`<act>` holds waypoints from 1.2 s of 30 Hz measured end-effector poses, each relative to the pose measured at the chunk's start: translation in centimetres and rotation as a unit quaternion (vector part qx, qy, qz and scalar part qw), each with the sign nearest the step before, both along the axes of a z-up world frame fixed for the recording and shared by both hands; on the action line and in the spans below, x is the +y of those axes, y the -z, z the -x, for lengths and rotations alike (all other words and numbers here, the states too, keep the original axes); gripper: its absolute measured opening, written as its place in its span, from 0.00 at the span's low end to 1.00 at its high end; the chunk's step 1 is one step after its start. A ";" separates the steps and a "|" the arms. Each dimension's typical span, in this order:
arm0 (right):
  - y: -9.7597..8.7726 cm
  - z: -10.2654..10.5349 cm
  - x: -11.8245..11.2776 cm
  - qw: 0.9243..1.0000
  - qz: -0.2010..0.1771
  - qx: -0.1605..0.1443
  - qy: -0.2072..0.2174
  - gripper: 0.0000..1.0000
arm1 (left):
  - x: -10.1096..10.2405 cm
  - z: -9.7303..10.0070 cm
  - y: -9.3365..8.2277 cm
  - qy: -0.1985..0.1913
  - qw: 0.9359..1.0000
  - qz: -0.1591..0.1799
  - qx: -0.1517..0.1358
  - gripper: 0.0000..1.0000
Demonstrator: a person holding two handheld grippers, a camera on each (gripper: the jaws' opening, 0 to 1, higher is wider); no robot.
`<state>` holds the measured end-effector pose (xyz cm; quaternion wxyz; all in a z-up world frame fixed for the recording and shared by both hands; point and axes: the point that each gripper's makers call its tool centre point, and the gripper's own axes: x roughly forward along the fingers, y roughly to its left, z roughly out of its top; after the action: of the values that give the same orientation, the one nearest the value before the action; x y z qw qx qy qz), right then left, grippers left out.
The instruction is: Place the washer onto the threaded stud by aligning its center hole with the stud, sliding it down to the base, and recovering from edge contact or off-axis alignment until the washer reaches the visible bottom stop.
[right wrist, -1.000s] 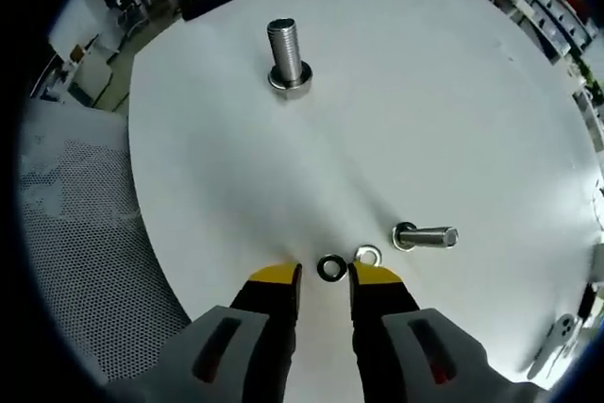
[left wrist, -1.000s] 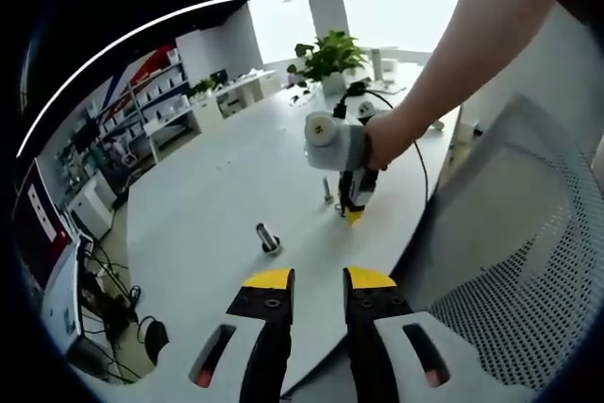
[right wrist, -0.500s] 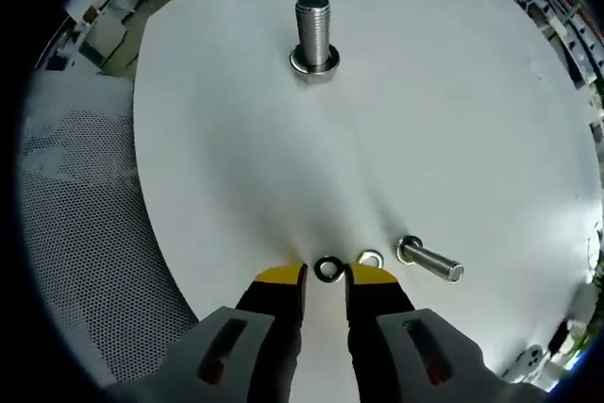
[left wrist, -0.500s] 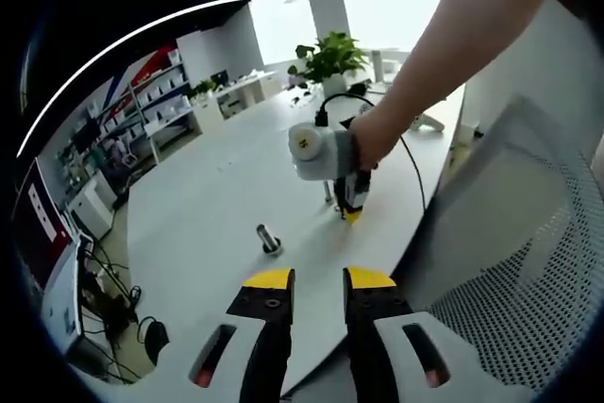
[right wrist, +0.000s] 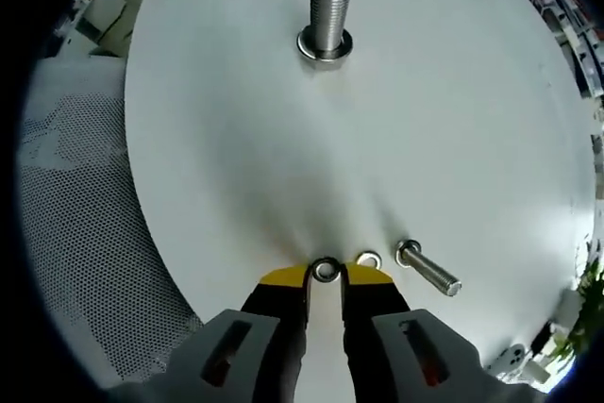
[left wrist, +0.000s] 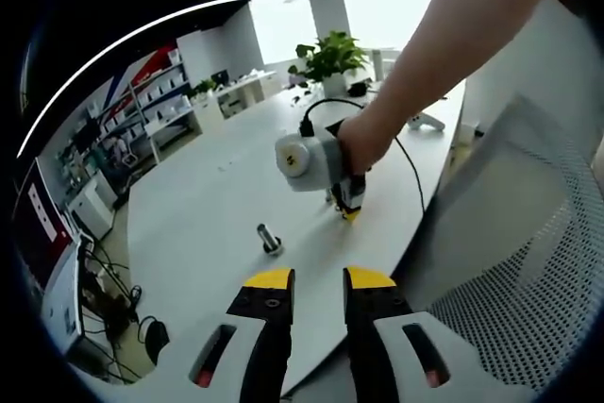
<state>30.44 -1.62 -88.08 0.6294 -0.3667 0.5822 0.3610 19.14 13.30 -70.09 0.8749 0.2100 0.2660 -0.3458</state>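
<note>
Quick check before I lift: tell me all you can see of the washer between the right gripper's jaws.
The washer is a small flat metal ring, silvery with a dark center hole, lying flat on the white table. It sits between the yellow tips of the right gripper, whose jaws stand close on either side; actual contact is hard to judge. A second washer lies beside it.

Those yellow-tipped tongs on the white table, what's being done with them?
A person holds a gripper in each hand. The right gripper is down at the table, its fingers on either side of a small washer. A second washer and a loose bolt lie beside it. The upright stud stands farther off, bare. The left gripper is open and holds nothing.
</note>
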 end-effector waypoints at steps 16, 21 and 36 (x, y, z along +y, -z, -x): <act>-0.3 0.7 -0.7 0.992 -0.104 -0.054 0.053 0.14 | 0.0 0.1 0.2 0.003 1.000 -0.004 0.003 0.18; -0.5 1.0 -1.9 0.986 -0.115 -0.035 0.113 0.13 | 0.0 0.1 0.2 0.002 1.000 -0.004 0.003 0.18; -4.1 -2.0 -2.8 0.967 -0.174 -0.084 0.166 0.14 | 0.0 0.1 0.2 0.001 1.000 -0.005 0.002 0.18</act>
<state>32.45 -4.38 -83.94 0.7816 -0.1787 0.5079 0.3150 19.08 13.33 -70.27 0.8732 0.2137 0.2690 -0.3456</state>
